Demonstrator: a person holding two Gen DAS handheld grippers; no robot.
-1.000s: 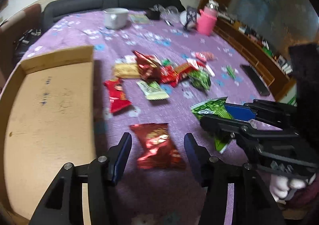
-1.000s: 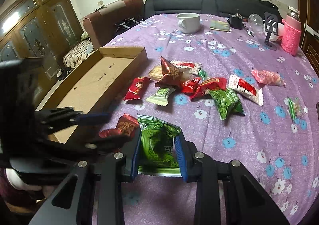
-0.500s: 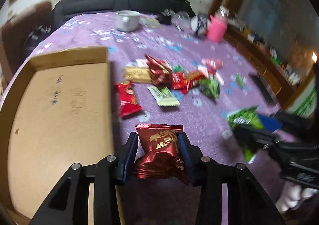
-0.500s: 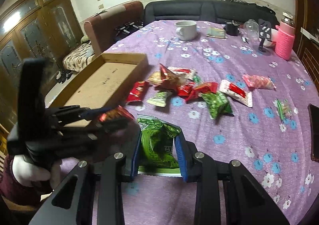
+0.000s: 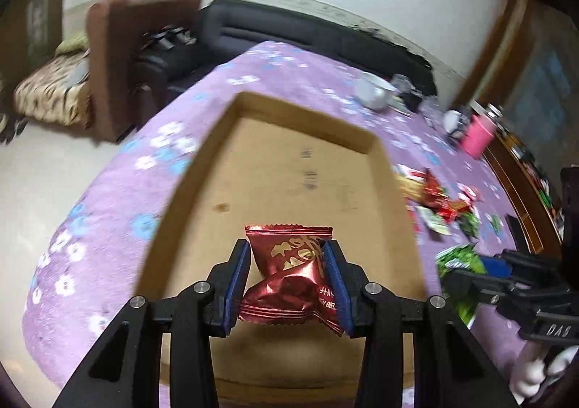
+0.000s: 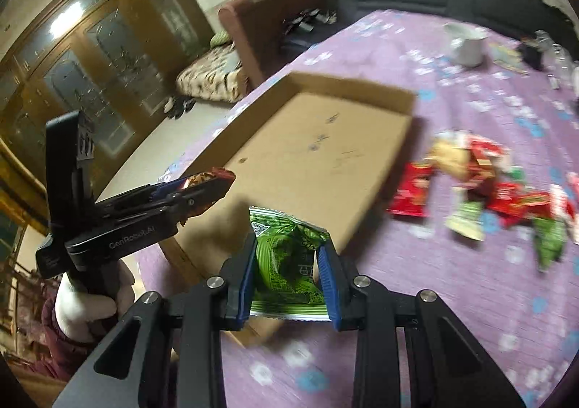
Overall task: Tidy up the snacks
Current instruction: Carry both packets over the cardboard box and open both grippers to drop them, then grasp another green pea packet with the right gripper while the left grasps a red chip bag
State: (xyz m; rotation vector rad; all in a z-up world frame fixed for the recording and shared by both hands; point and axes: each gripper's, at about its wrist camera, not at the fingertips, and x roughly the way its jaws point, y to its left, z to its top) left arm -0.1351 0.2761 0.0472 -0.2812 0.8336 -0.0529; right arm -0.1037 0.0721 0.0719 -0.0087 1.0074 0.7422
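Left tongs (image 5: 287,276) are clamped tight on the red snack packet (image 5: 289,274), blue pads pressing both sides, and the packet hangs above the near end of the cardboard tray (image 5: 289,169). From the left wrist camera the tray floor fills the middle and is bare brown board with a few dark marks. Right of the tray, that same view catches the right tongs (image 5: 466,265) side-on, with the green snack packet (image 5: 459,259) sticking out of them, beyond the tray's right wall over the purple flowered bench (image 5: 108,198).

Over to the right wrist camera: here the left tongs (image 6: 213,183) come in from the left of the tray, and only a sliver of red packet (image 6: 208,178) shows between their tips, over the tray's near left edge (image 6: 217,151). A hand (image 6: 90,303) grips the handle below, something the left view never shows. Centre frame, the right tongs (image 6: 289,270) are closed on the green packet (image 6: 287,263), held just off the tray's near corner, above the bench (image 6: 434,299).

Right of the tray lies the loose pile of snacks (image 6: 488,190), red and green wrappers, blurred in both views. Far beyond the tray, a white mug (image 6: 466,46); the left view alone shows a pink bottle (image 5: 477,136).
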